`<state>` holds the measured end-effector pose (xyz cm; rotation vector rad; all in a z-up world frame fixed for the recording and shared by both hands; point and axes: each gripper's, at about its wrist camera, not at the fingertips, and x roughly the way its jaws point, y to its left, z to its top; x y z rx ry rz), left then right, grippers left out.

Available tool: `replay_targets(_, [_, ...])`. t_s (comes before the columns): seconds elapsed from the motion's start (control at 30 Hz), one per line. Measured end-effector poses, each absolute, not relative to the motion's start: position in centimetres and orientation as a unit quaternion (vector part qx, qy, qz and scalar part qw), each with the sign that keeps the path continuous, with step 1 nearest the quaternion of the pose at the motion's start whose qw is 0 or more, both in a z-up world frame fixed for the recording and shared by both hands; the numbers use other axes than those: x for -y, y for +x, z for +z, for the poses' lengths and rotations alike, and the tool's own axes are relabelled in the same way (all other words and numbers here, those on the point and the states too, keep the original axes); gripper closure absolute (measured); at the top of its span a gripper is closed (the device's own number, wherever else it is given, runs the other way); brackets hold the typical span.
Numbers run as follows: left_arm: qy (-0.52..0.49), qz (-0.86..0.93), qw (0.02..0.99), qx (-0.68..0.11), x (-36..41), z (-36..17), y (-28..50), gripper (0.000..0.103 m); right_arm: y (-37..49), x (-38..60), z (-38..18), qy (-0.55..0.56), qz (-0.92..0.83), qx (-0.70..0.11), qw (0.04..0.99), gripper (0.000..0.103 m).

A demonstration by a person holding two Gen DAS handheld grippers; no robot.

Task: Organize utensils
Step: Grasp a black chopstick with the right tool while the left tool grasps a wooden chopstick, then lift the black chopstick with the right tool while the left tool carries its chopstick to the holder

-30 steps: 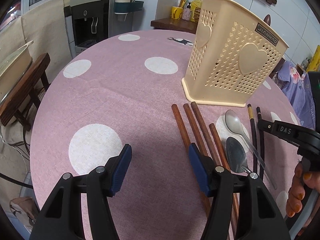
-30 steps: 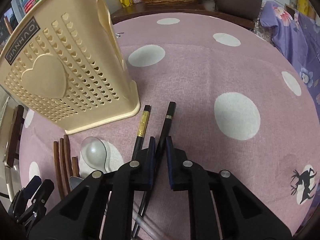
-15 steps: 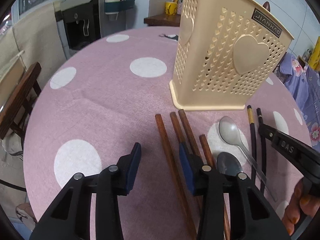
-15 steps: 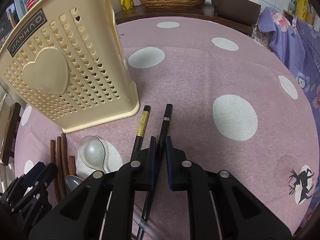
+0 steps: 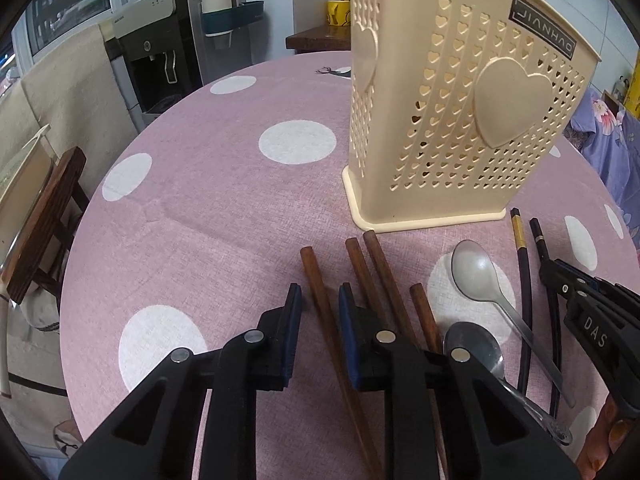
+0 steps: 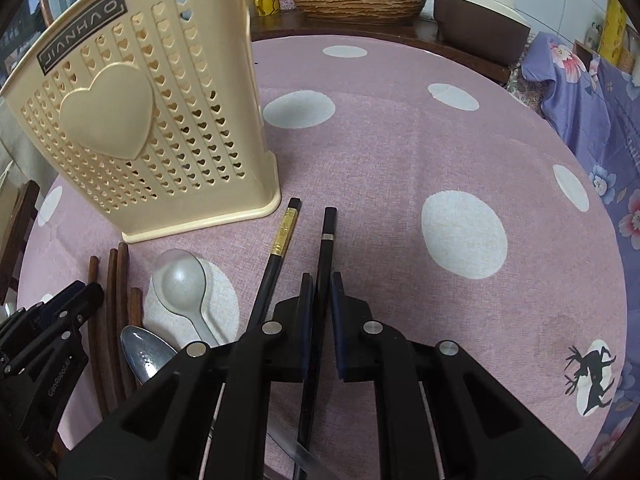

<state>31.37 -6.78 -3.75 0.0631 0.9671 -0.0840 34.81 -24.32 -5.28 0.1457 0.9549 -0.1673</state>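
left gripper (image 5: 318, 304): pads either side of the leftmost wooden chopstick (image 5: 320, 300), small gap each side, not clamped yet. Low to the cloth so the pads can close on the shaft.
right gripper (image 6: 319, 292): pinched on the silver-banded black chopstick (image 6: 326, 248); stick runs straight down the slot between the pads. Tip looks to be on the cloth, can't tell if lifted.
holder (image 5: 452, 120): cream perforated caddy, upright, just beyond the utensil tips. Short carry for every piece, presumably why all are laid pointing at it.
wooden chopsticks: three more (image 5: 384, 280) beside the straddled one, parallel, on the tablecloth (image 5: 224, 200).
spoons: pale spoon (image 5: 476, 272) and steel spoon (image 5: 472, 348) between wood and black sets, bowls up.
gold-banded black chopstick (image 6: 280, 248): loose, beside the held one.
progress: nothing visibly in the holder; judge early.
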Motion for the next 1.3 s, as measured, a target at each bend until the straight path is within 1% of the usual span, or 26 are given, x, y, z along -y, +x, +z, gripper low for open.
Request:
replay_targets(0.47, [0.020,-0.041,0.886,-0.462,6.6,-3.7,30.5,0.083,35.0,24.6,-5.4,0.086,-0.085,-0.461,0.879,0.093])
replay_targets(0.9, [0.031,-0.035,0.887,-0.459,7.2,-3.9,30.8,0.083,35.5,24.4,-5.5,0.086,-0.095,-0.461,0.878,0.093])
replay_targets(1.0, [0.027,-0.033,0.887,-0.460,7.1,-3.9,30.7,0.091,35.5,24.5,-5.5,0.091,-0.096,-0.460,0.878,0.094])
replay_targets(1.3, [-0.007,-0.042,0.886,-0.461,6.3,-3.7,30.9,0.095,35.4,25.5,-5.5,0.126,-0.086,-0.451,0.880,0.095])
